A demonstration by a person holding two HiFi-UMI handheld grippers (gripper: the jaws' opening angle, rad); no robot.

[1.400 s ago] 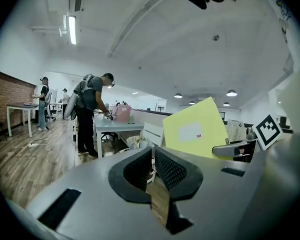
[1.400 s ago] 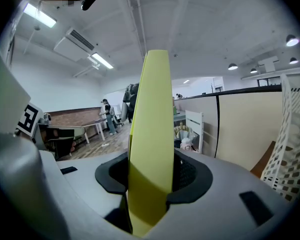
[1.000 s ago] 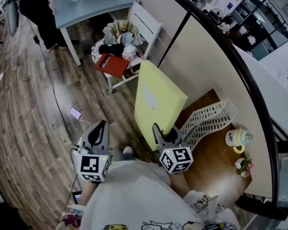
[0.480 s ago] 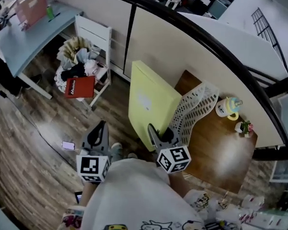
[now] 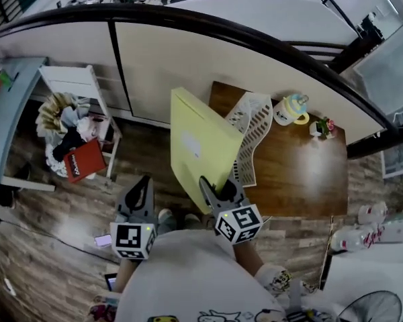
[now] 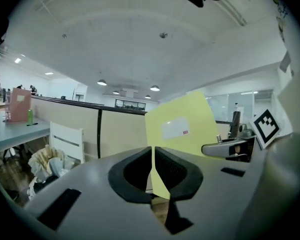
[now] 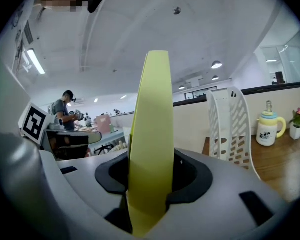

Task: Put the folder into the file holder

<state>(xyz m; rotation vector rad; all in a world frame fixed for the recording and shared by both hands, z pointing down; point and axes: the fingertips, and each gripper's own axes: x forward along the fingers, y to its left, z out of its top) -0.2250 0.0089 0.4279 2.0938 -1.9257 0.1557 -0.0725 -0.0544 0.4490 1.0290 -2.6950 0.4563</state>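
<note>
Grey right gripper (image 5: 215, 192) clamps the flat yellow folder (image 5: 200, 146) upright by its lower edge, near the white perforated file holder (image 5: 250, 136) on the wooden worktop (image 5: 302, 173); left gripper (image 5: 140, 196) closed, empty. Match the holder's apparent slant before sliding in.

The hand-held gripper (image 7: 150, 180) clamps the yellow folder (image 7: 152, 124) edge-on near the file holder (image 7: 213, 124).

A wood-plank floor (image 5: 40, 206) ran beneath a cream partition wall (image 5: 188, 52) (capped by a dark rail). A white chair (image 5: 77, 84) stood left, a brown wooden table (image 5: 309, 173) right; round ceiling lights (image 6: 102, 82) glowed.
</note>
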